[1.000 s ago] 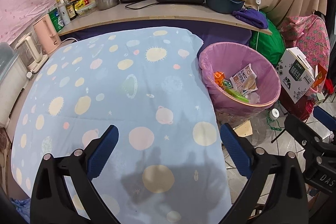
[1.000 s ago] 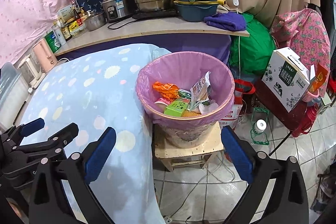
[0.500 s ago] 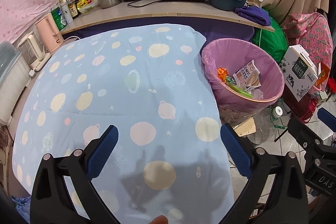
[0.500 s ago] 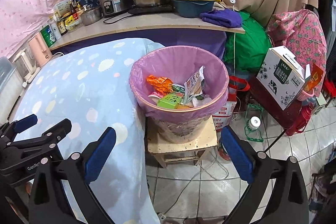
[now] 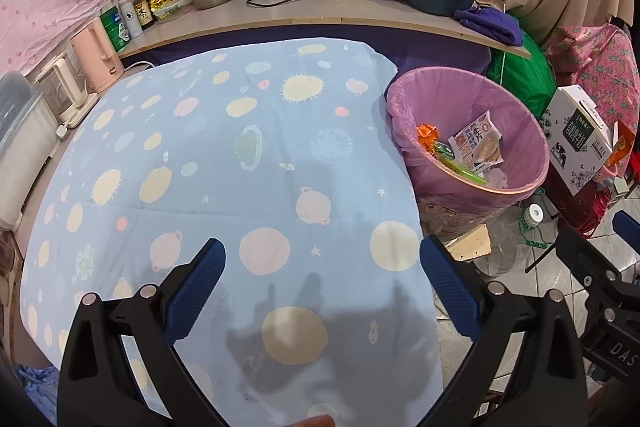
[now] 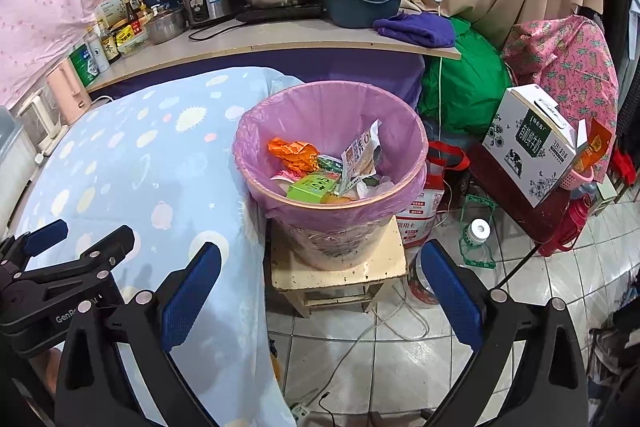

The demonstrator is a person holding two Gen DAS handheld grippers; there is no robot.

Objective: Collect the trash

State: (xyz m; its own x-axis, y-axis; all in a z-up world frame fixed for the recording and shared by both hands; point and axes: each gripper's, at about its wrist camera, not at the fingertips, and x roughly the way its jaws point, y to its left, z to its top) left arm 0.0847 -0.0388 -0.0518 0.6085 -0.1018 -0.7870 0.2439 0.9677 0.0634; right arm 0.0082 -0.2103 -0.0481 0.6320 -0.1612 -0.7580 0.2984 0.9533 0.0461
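A bin lined with a pink bag (image 5: 520, 163) (image 6: 280, 115) stands on a small wooden stool (image 6: 340, 273) at the right edge of a table under a blue spotted cloth (image 5: 224, 163) (image 6: 132, 163). Inside lie several wrappers: an orange one (image 6: 292, 153), a green box (image 6: 310, 187) and a printed snack packet (image 5: 478, 145) (image 6: 360, 155). My left gripper (image 5: 320, 283) hangs open over the near part of the cloth with nothing between its fingers. My right gripper (image 6: 320, 287) is open and empty, above the floor in front of the stool. No loose trash shows on the cloth.
A counter (image 5: 304, 15) behind the table holds steel pots, a rice cooker, bottles and stacked basins. A white carton (image 6: 532, 151), a green sack (image 6: 468, 83), a floral bag and a water bottle (image 6: 478, 229) crowd the tiled floor at the right. Cables trail under the stool.
Both grippers have drawn back and risen a little; table and bin look slightly farther away. Both stay open and empty. The bin's contents have not changed.
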